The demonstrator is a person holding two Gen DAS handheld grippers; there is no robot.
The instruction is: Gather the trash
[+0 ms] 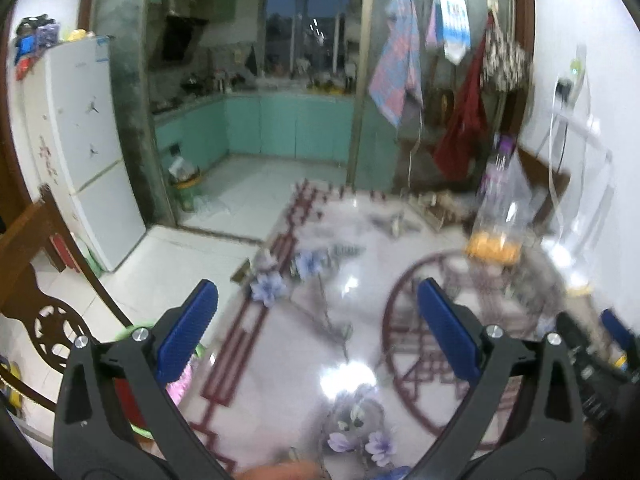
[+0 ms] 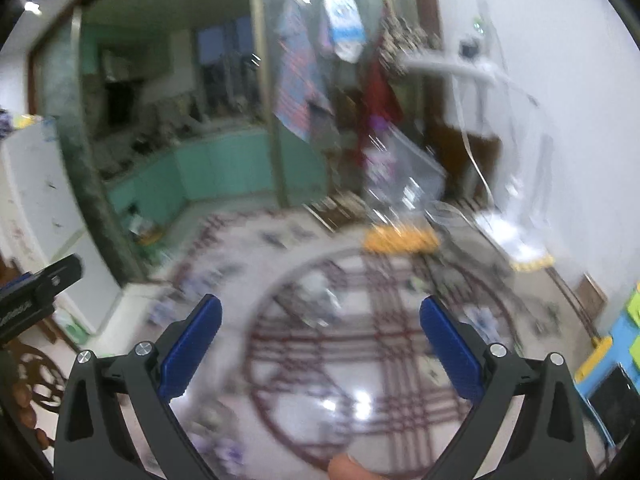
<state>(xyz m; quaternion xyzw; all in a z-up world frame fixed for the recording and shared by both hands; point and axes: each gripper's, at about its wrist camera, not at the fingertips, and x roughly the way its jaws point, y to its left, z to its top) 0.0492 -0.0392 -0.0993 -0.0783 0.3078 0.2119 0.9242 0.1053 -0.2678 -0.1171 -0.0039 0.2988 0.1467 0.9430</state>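
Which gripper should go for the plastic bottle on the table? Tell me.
Probably right. The plastic bottle stands nearly ahead of the open right gripper, but far off to the right of the open left gripper.

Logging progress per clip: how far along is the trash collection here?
Nothing looks collected yet. Both the left gripper and the right gripper are open and empty above the patterned table. Left to do: the near-empty plastic bottle with orange liquid stands on the table, untouched. Blur hides any smaller scraps.
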